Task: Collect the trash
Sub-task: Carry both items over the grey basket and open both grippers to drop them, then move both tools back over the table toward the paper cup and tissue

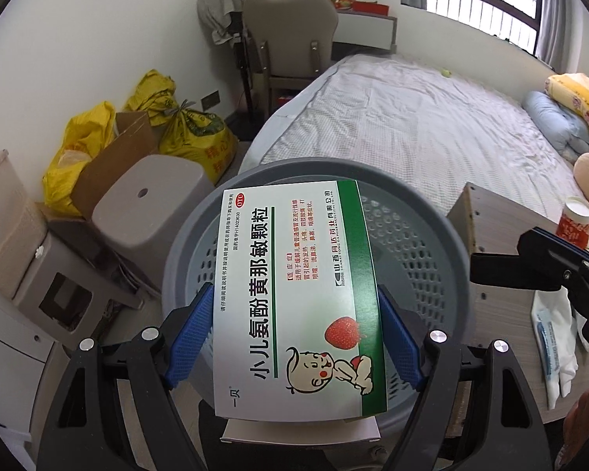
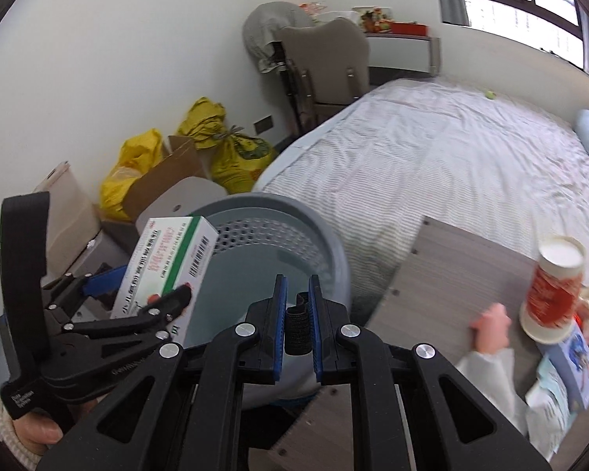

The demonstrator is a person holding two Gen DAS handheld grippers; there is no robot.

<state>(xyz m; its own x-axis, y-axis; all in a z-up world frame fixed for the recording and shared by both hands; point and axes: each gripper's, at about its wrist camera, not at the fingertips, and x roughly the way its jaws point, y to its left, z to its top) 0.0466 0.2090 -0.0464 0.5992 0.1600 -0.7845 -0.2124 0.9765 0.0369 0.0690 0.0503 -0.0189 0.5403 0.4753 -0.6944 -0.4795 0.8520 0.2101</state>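
Observation:
A white and green medicine box [image 1: 294, 298] with a strawberry and a cartoon child on it sits between the blue pads of my left gripper [image 1: 294, 290], which is shut on its two long sides. The box hangs over the mouth of a grey perforated basket [image 1: 432, 235]. In the right wrist view the same box [image 2: 169, 263] shows in the left gripper [image 2: 137, 286], at the basket's [image 2: 326, 235] left rim. My right gripper [image 2: 297, 280] is shut and holds nothing, above the basket's near side. From the left wrist, the right gripper [image 1: 491, 271] juts in at the right edge.
A grey wooden table [image 2: 451, 267] stands right of the basket. On it are an upturned red and white paper cup [image 2: 553, 286] and white wrappers [image 2: 569, 373]. Beyond lies a bed [image 1: 432, 125]; a grey stool [image 1: 149, 196], a cardboard box [image 1: 114, 165] and yellow bags [image 1: 192, 137] stand to the left.

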